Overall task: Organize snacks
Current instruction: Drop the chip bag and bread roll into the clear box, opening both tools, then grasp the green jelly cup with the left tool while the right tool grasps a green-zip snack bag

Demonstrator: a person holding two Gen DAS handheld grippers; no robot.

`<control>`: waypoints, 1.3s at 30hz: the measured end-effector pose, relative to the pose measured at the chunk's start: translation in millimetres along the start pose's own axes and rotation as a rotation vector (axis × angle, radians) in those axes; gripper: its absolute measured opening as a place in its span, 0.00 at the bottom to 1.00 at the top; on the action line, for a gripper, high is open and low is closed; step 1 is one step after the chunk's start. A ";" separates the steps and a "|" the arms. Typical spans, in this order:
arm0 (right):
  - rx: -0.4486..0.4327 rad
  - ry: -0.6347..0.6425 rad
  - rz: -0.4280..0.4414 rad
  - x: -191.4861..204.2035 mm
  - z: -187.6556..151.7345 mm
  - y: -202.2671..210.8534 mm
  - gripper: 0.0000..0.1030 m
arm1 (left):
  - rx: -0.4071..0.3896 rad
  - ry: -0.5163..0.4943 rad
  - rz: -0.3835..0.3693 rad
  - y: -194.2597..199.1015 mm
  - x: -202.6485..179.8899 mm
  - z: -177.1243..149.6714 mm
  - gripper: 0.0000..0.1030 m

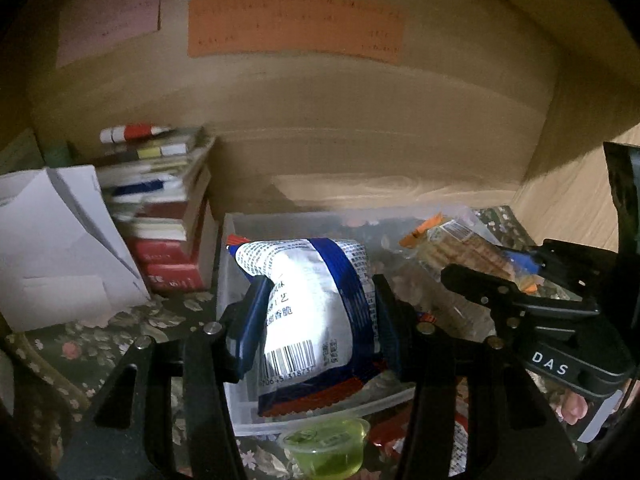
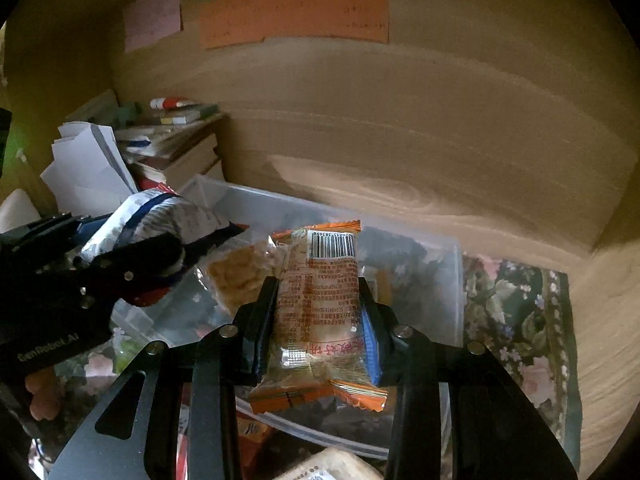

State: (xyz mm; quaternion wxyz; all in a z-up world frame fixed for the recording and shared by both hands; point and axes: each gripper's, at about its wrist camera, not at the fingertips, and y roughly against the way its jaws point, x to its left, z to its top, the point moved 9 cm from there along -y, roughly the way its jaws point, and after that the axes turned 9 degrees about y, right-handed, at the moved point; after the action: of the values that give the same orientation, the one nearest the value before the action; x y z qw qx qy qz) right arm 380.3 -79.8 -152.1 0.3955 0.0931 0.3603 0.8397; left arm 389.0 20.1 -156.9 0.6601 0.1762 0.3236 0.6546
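Green jelly cup (image 1: 326, 450) sits nearest my left camera, on the floral cloth (image 1: 80, 344) just outside the clear plastic bin (image 1: 248, 420). Above it my left claw (image 1: 316, 320) is clamped on the blue-and-white snack bag (image 1: 308, 300), held over the bin's near end. That bag looks light, puffy and slick; my fingers pinch its middle, which I judge crushes whatever is inside, so a gentle hold near the sealed edge would suit it better. My right claw (image 2: 318, 320) grips the orange cracker packet (image 2: 318, 308) across its midsection, barcode end pointing away, also above the bin. It seems stiffer than the bag but brittle within, and its film is slippery, so a squeeze across the flat faces is safest.

Both claws hang near each other over the same bin, and I think they could knock together on the way down. Another clear cracker packet (image 2: 240, 276) lies inside already, taking floor space. Beyond the bin on the left, loose white papers (image 1: 60, 248) and a stack of books (image 1: 168, 208) crowd the corner, touching or nearly touching the bin wall; I cannot tell which. Farthest off, coloured paper notes (image 1: 292, 28) are stuck on the wooden back panel (image 1: 360, 128).
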 end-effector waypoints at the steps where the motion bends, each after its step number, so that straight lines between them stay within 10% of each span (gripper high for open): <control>1: 0.007 -0.003 0.002 -0.4 -0.9 -2.1 0.33 | 0.014 0.003 -0.004 -2.9 -0.1 -1.7 0.50; 8: -0.001 -0.014 -0.009 -2.9 -0.9 1.7 0.43 | -0.022 -0.006 0.001 6.1 -0.9 -0.8 0.67; 24: -0.100 -0.043 -0.153 -48.2 -26.3 87.2 0.57 | -0.028 -0.004 0.021 60.5 24.8 -33.8 0.67; 39: 0.126 -0.188 -0.163 -87.0 -116.9 49.2 0.75 | 0.100 0.002 0.020 41.2 28.6 -95.6 0.67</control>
State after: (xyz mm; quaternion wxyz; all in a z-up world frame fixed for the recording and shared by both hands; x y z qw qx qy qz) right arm 357.6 -226.6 -192.1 0.4877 0.1666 0.3799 0.7682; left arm 293.3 33.2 -205.2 0.6435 0.2117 0.3548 0.6443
